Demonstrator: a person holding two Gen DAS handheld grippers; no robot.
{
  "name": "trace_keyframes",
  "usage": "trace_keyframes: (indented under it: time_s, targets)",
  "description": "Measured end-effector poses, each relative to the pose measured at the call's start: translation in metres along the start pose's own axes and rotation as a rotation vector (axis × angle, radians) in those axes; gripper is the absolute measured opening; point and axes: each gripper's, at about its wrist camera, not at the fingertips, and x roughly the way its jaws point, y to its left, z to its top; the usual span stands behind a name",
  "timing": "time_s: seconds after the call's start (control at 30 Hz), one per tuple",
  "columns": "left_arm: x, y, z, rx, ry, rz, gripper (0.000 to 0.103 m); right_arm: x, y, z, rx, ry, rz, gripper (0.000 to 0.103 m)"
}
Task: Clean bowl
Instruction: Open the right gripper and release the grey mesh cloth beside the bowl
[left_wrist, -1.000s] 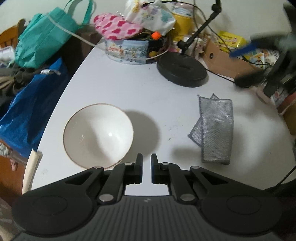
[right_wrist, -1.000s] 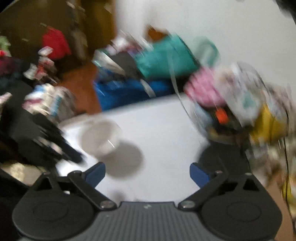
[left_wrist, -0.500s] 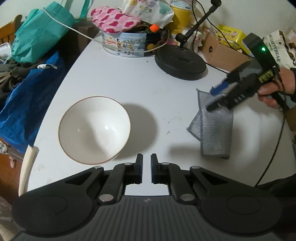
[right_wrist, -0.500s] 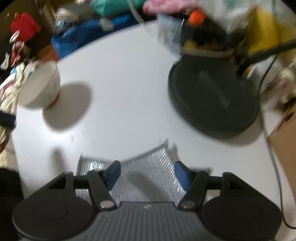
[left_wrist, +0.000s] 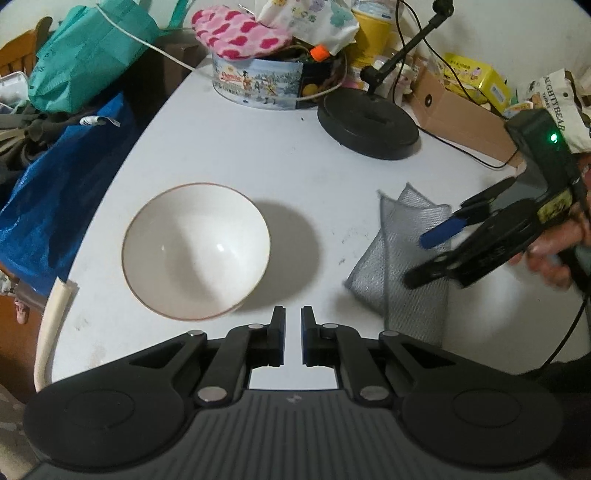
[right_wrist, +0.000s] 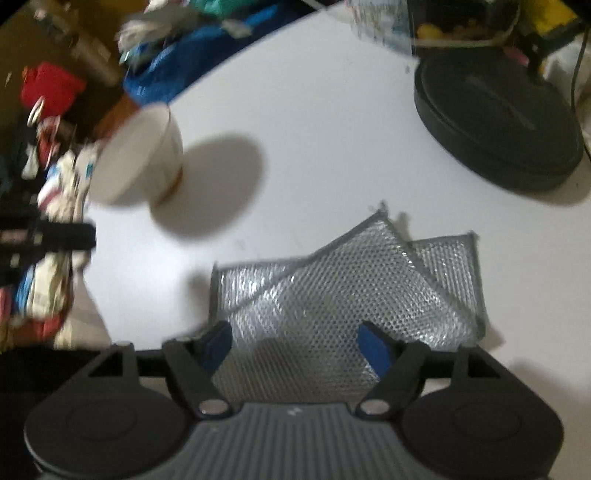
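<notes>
A white bowl (left_wrist: 195, 249) with a thin brown rim stands upright on the white table (left_wrist: 258, 155); it also shows at the left of the right wrist view (right_wrist: 140, 162). A folded grey mesh cloth (left_wrist: 399, 273) lies to its right and fills the near middle of the right wrist view (right_wrist: 332, 295). My left gripper (left_wrist: 293, 325) is shut and empty, just right of the bowl's near rim. My right gripper (right_wrist: 295, 343) is open, its blue pads (right_wrist: 373, 347) straddling the cloth's near edge; it also shows low over the cloth in the left wrist view (left_wrist: 432, 258).
A black round stand base (left_wrist: 369, 125) with a boom arm sits at the back. A printed tin (left_wrist: 273, 85) with clutter, a cardboard box (left_wrist: 454, 107) and cables stand behind. Blue (left_wrist: 48, 192) and teal (left_wrist: 92, 55) bags hang off the table's left edge.
My right gripper swung in from the far right and came down over the cloth, which now lies between its open fingers. The left gripper shifted only slightly; bowl and cloth have not moved.
</notes>
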Motion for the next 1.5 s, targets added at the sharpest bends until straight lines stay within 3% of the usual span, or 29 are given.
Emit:
trace_keyframes:
  time_s: [0.17, 0.3, 0.37, 0.5, 0.57, 0.6, 0.67, 0.7, 0.73, 0.77, 0.83, 0.97, 1.0, 1.03, 1.1, 1.27, 1.37, 1.47, 1.5]
  targets:
    - [-0.002, 0.004, -0.004, -0.016, -0.001, 0.0, 0.006, 0.018, 0.015, 0.016, 0.149, -0.171, 0.007, 0.078]
    - [-0.005, 0.005, -0.009, -0.028, -0.002, 0.001, 0.006, 0.025, 0.034, 0.029, 0.017, -0.184, -0.051, 0.077]
    - [-0.006, 0.007, -0.01, -0.039, -0.008, -0.003, 0.006, 0.02, 0.046, 0.03, -0.072, -0.178, -0.1, 0.081]
    - [-0.006, 0.008, -0.01, -0.05, -0.012, -0.005, 0.006, 0.03, 0.058, 0.018, -0.21, -0.108, -0.186, 0.082]
    - [-0.006, 0.009, -0.01, -0.048, -0.01, -0.006, 0.006, 0.039, 0.065, 0.009, -0.289, -0.081, -0.208, 0.073]
    - [-0.005, 0.009, -0.01, -0.047, -0.008, -0.006, 0.006, 0.044, 0.066, 0.006, -0.307, -0.066, -0.21, 0.052]
    - [-0.005, 0.01, -0.009, -0.042, -0.004, 0.001, 0.006, 0.045, 0.063, 0.003, -0.304, -0.068, -0.201, 0.043]
    - [-0.005, 0.011, -0.009, -0.045, -0.006, 0.0, 0.006, 0.043, 0.06, 0.003, -0.292, -0.072, -0.192, 0.029]
    - [-0.006, 0.012, -0.009, -0.05, -0.008, -0.003, 0.006, 0.041, 0.055, 0.005, -0.272, -0.072, -0.175, 0.007]
    - [-0.006, 0.012, -0.009, -0.051, -0.008, -0.004, 0.006, 0.039, 0.051, 0.008, -0.251, -0.073, -0.154, 0.003]
    - [-0.006, 0.012, -0.008, -0.046, -0.006, 0.001, 0.006, 0.028, 0.04, 0.011, -0.191, -0.107, -0.096, 0.003]
    - [-0.005, 0.011, -0.008, -0.048, -0.004, -0.004, 0.006, 0.017, 0.027, 0.01, -0.136, -0.121, -0.079, 0.009]
    - [-0.005, 0.01, -0.008, -0.046, -0.003, -0.004, 0.006, 0.016, 0.027, 0.01, -0.129, -0.12, -0.071, 0.025]
    - [-0.004, 0.01, -0.008, -0.044, -0.003, -0.005, 0.006, 0.015, 0.031, 0.009, -0.143, -0.118, -0.069, 0.051]
    - [-0.004, 0.009, -0.008, -0.045, -0.003, -0.009, 0.006, 0.015, 0.05, 0.005, -0.236, -0.121, -0.079, 0.061]
    - [-0.002, 0.011, -0.013, -0.051, 0.011, -0.011, 0.006, 0.024, 0.114, -0.031, -0.58, -0.078, -0.078, 0.064]
    - [-0.001, 0.013, -0.015, -0.049, 0.021, -0.01, 0.006, 0.04, 0.142, -0.056, -0.784, -0.067, -0.149, 0.064]
    - [-0.002, 0.015, -0.016, -0.049, 0.021, -0.008, 0.006, 0.052, 0.155, -0.068, -0.874, -0.06, -0.223, 0.057]
    - [-0.002, 0.015, -0.016, -0.05, 0.019, -0.007, 0.006, 0.053, 0.155, -0.067, -0.87, -0.064, -0.237, 0.048]
